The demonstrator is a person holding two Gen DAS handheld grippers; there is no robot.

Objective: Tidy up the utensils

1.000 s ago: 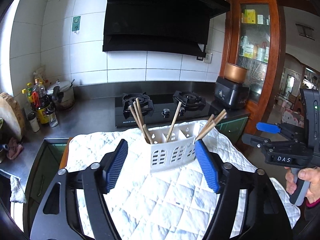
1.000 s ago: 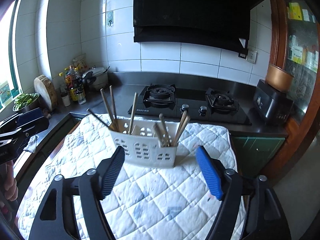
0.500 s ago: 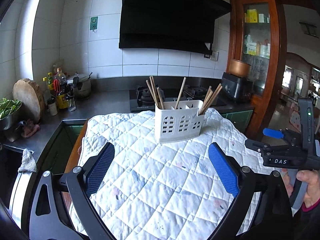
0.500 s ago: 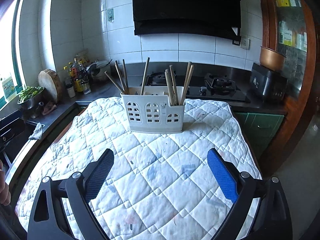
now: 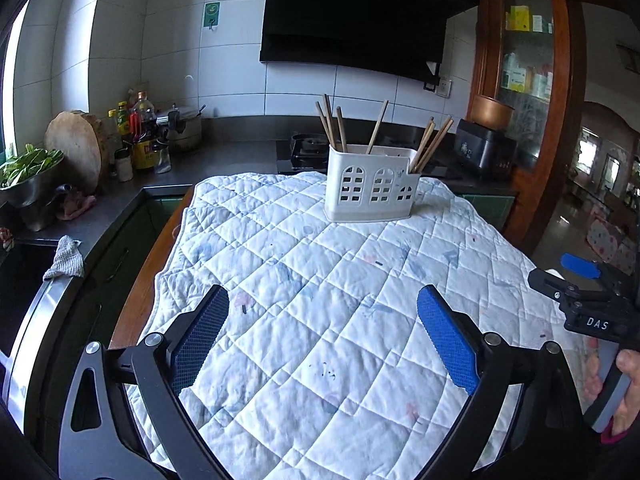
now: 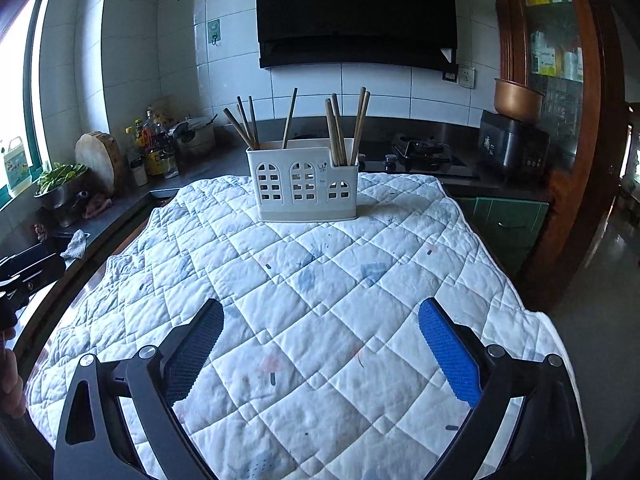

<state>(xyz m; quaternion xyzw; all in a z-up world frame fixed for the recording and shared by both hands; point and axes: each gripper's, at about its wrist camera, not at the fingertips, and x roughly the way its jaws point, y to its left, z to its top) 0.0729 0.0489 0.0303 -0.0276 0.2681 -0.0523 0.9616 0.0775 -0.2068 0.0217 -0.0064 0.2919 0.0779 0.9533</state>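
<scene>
Both grippers, left (image 5: 320, 332) and right (image 6: 320, 344), are standing farther back from the caddy (image 6: 303, 184) than before, jaws just opened wide and empty, chopsticks (image 6: 336, 128) standing upright in it well ahead.

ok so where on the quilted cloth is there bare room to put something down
The quilted cloth is bare from the open right gripper up to the white utensil holder. Crowded only at the far edge, around the holder with its chopsticks.

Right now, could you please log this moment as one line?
left tongs: open, empty | right tongs: open, empty | chopsticks: in holder | holder: on quilt
</scene>
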